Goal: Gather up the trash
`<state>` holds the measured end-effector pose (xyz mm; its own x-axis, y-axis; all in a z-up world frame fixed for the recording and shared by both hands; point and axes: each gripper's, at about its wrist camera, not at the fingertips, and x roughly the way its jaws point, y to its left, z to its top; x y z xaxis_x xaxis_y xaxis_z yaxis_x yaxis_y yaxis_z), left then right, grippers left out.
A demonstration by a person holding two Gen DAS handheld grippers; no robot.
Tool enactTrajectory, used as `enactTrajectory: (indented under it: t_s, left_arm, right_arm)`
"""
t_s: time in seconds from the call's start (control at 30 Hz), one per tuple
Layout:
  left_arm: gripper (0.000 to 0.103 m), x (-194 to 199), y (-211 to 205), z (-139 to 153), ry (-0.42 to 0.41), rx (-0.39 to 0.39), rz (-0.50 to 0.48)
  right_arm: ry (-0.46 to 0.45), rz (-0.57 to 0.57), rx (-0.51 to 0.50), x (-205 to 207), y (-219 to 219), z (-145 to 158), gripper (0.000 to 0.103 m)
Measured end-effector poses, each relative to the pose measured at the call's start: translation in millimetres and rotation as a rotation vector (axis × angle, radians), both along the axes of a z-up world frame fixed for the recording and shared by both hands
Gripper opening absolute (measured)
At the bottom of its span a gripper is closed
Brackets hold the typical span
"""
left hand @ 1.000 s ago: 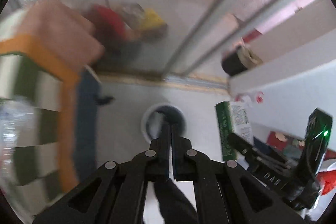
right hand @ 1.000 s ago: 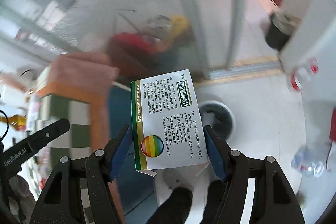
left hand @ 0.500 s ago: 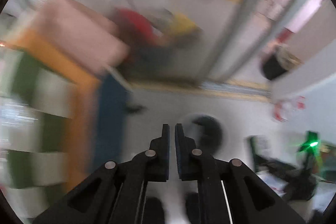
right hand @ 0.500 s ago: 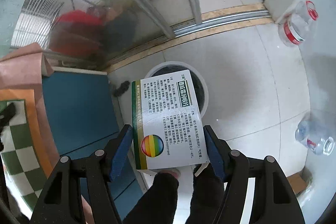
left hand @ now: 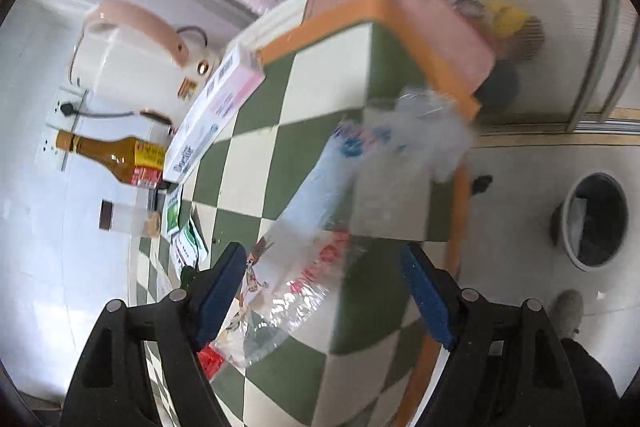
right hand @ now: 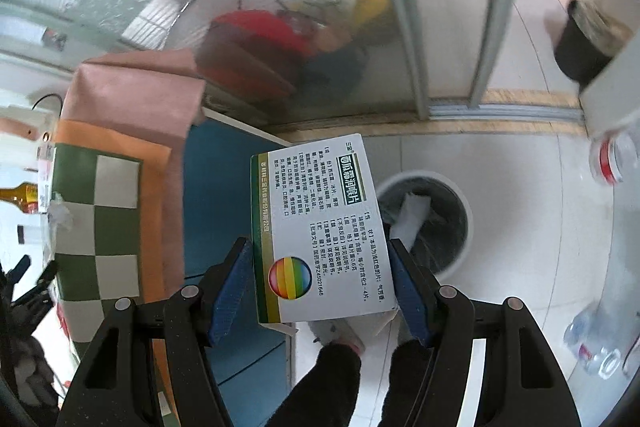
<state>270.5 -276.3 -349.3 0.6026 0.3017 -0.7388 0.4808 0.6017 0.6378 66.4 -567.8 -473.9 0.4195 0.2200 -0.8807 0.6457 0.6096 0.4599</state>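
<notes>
My right gripper (right hand: 322, 287) is shut on a white and green medicine box (right hand: 320, 227) with a rainbow circle, held in the air above the floor beside the round grey trash bin (right hand: 448, 227). My left gripper (left hand: 324, 291) is open over the green-and-white checkered table (left hand: 288, 99). A crumpled clear plastic wrapper (left hand: 328, 223) with red and blue print lies on the table between the open fingers. The trash bin also shows in the left wrist view (left hand: 596, 223), on the floor to the right of the table.
On the table in the left wrist view: a pink and white box (left hand: 216, 107), a brown sauce bottle (left hand: 112, 155), a white kettle (left hand: 132, 55), small green packets (left hand: 180, 227). Plastic bottles (right hand: 600, 339) lie on the floor. A glass sliding door (right hand: 400, 27) and a black pot (right hand: 588, 47) stand behind.
My left gripper has swung from the floor to the table and opened around the plastic wrapper. My right gripper still holds the medicine box and has tilted up a little near the bin.
</notes>
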Motion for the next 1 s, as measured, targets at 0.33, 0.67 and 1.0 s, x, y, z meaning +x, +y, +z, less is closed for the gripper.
enactTrajectory:
  t_s: [0.33, 0.67, 1.0]
  left_arm:
    - [0.0, -1.7, -4.9, 17.9, 0.091, -0.202, 0.024]
    - [0.0, -50.4, -115.6, 15.8, 0.415, -0.525, -0.085]
    - [0.0, -101.7, -235.9, -286.8, 1.053, -0.513, 0.105]
  right_arm:
    - [-0.012, -0.013, 0.011, 16.4, 8.9, 7.7, 0.069]
    - [0.009, -0.117, 0.054, -30.6, -1.7, -11.4, 0.069]
    - [0.174, -0.2, 0.098, -99.7, -29.4, -144.9, 0.069]
